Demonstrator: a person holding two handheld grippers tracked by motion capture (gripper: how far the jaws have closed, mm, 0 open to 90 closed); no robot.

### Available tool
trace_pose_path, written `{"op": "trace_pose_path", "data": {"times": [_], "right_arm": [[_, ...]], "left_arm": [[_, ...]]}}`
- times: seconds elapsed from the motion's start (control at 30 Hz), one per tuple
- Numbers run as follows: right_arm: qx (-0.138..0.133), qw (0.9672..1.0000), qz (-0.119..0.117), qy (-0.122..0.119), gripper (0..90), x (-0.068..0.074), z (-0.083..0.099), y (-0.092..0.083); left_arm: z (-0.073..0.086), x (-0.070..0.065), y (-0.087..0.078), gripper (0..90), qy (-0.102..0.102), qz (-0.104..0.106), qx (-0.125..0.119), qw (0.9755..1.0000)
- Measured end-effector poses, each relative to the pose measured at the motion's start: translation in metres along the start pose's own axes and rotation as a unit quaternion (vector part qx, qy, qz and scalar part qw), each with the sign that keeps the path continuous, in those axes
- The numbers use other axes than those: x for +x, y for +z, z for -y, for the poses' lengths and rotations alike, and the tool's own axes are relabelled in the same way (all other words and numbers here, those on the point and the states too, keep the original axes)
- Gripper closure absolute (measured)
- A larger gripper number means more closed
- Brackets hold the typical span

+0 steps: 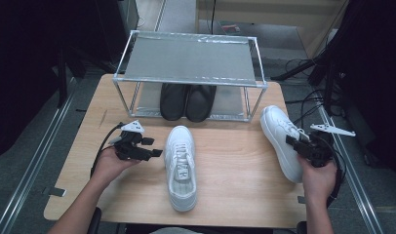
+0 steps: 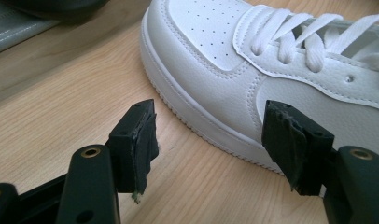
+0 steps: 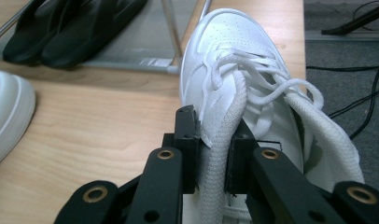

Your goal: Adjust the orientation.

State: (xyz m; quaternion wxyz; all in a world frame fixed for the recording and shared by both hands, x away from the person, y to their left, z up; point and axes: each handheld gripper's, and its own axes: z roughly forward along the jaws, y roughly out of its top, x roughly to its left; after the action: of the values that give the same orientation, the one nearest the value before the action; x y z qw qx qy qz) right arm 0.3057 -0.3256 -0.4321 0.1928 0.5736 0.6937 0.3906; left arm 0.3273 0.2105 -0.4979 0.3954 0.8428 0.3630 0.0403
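Two white sneakers are on the wooden table. One white sneaker [image 1: 181,165] lies in the middle, toe pointing away; its side fills the left gripper view [image 2: 281,70]. My left gripper [image 1: 154,147] [image 2: 220,149] hovers just left of it, open, with nothing between the jaws. The other white sneaker [image 1: 279,139] [image 3: 234,60] is near the right edge. My right gripper [image 1: 292,144] [image 3: 214,149] is shut on that sneaker's padded collar rim, pinched between the two pads.
A metal two-tier shoe rack [image 1: 188,61] stands at the back of the table [image 1: 235,170], with a pair of black shoes [image 1: 186,101] [image 3: 66,28] on its lower shelf. Cables [image 3: 360,98] lie on the floor past the right edge.
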Motion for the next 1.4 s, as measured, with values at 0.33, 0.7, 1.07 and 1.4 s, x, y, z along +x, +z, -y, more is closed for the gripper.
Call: {"op": "trace_pose_path", "data": {"times": [0.33,0.7,1.07,1.4], "right_arm": [[0.016,0.9995,-0.012,-0.025,79.8,0.022,0.009,-0.005],[0.022,0.9978,-0.034,-0.053,79.6,0.042,0.012,-0.003],[0.038,0.9939,-0.070,-0.075,79.4,0.069,0.014,0.013],[0.049,0.9880,-0.101,-0.106,79.1,0.100,0.017,0.026]], "left_arm": [[0.003,0.006,-0.009,35.9,-0.001,-0.001,-0.011,0.9999],[0.003,0.005,-0.008,36.7,0.001,-0.003,-0.013,0.9999],[0.003,0.004,-0.005,36.6,-0.003,0.004,-0.009,0.9999],[0.002,0.003,-0.004,36.6,-0.001,0.006,-0.011,0.9999]]}}
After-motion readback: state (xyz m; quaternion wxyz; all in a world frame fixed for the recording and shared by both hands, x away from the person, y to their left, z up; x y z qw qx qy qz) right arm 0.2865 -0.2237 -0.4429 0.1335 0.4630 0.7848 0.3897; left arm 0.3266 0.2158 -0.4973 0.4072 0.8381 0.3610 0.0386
